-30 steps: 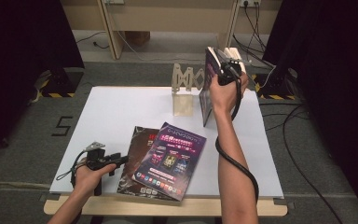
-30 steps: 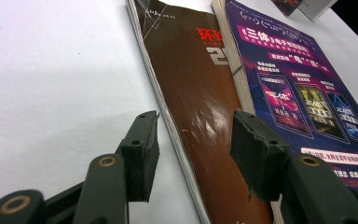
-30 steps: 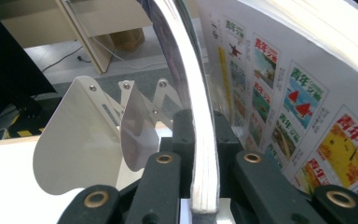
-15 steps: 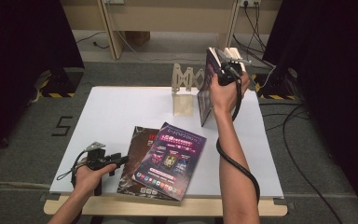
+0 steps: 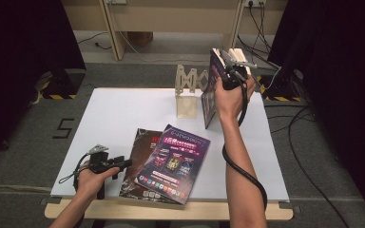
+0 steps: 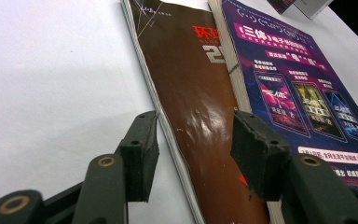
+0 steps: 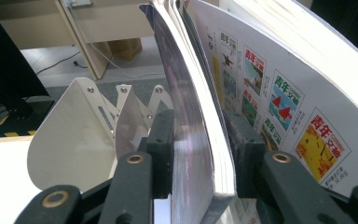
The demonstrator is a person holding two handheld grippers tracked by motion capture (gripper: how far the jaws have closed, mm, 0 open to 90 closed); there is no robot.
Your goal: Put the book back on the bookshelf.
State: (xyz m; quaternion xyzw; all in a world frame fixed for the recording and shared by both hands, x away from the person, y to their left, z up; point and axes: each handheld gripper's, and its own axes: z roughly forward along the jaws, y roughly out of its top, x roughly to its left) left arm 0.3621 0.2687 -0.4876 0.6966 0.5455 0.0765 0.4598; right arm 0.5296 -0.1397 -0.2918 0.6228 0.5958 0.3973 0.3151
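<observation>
Jaws of the right hand-held gripper (image 7: pixel 196 154) have just been opening around the upright magazine (image 7: pixel 191 140).

White table (image 5: pixel 123 118), wood edge along the near side. Two magazines lie flat on it, overlapped: a brown-covered magazine (image 6: pixel 191 93) directly ahead of the left gripper (image 5: pixel 119 164), its near edge running between the open jaws, and a purple-covered magazine (image 5: pixel 173 161) lying partly over it, on the side away from that gripper. A pale folding rack (image 5: pixel 187 92) stands on the table just beside the right gripper (image 5: pixel 225 71). An upright magazine (image 5: pixel 210 99) stands below that gripper.
</observation>
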